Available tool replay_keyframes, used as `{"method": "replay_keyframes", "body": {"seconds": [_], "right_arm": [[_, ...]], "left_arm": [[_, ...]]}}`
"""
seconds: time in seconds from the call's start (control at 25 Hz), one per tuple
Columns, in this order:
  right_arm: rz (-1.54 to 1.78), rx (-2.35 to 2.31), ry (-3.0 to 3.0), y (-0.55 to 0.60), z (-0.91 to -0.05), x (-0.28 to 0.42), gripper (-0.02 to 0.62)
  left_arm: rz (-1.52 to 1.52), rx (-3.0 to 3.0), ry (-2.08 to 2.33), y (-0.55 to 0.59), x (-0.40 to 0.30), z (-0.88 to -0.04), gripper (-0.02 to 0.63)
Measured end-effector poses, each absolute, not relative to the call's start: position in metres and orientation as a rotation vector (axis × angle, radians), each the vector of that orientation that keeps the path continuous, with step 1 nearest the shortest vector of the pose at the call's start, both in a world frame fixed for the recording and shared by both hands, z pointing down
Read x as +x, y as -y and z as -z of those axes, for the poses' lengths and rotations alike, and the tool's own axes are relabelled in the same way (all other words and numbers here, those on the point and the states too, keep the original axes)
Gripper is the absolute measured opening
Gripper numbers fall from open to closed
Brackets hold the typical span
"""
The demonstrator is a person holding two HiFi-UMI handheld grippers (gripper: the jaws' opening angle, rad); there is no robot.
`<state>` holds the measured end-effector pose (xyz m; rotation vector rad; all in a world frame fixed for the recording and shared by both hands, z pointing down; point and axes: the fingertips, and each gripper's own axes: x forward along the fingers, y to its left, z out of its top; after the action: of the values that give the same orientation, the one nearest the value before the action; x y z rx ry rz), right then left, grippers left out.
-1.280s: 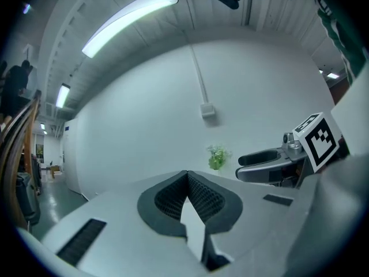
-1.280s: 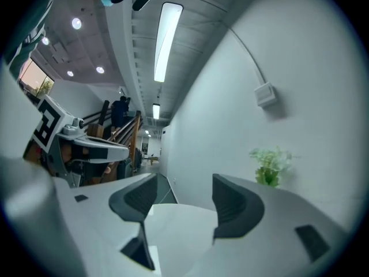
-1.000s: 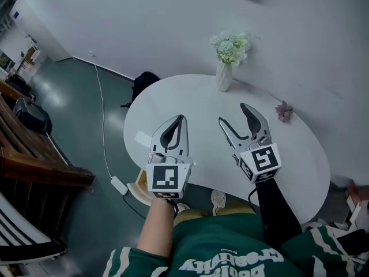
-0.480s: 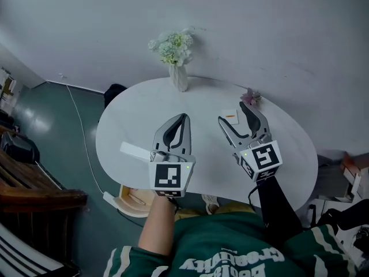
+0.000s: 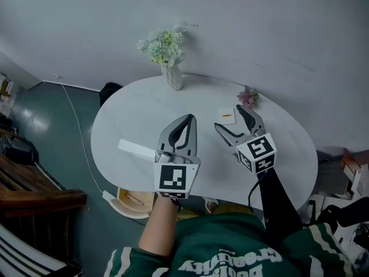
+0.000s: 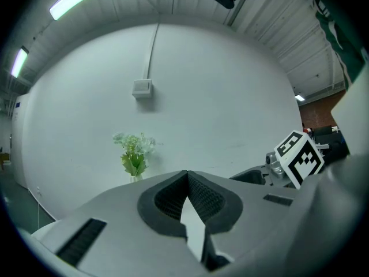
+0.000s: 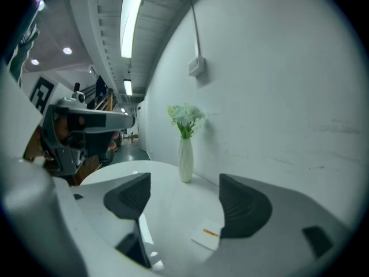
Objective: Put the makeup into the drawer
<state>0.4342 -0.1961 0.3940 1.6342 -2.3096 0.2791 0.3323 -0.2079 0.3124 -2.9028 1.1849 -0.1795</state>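
Makeup, a small flat white packet with an orange stripe (image 5: 228, 116), lies on the round white table (image 5: 132, 114) just ahead of my right gripper (image 7: 185, 203), whose jaws have just been opening wider, nothing between them, so I judge the pickup comes next. My left gripper (image 5: 187, 120) is closed and empty. A second ago the packet was out of sight; now both grippers reach further over the table.

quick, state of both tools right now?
Left tool: closed, empty.
Right tool: open, jaws have just been opening wider, nothing between them.
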Motion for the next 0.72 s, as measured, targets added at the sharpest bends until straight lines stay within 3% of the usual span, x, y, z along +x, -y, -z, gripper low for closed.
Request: {"method": "replay_keyframes", "body": {"seconds": [0.28,0.72], "right_arm": [[-0.488,1.428,2.176,0.217,-0.480,0.448,0.465],[-0.621,1.240,2.040,0.238,-0.575,0.470,0.528]], "left_arm": [[0.246,-2.921,-1.199,0.217,0.334,-0.333,0.000],[0.358,-2.953,-1.177,0.219,0.339,-0.365,0.000]]}}
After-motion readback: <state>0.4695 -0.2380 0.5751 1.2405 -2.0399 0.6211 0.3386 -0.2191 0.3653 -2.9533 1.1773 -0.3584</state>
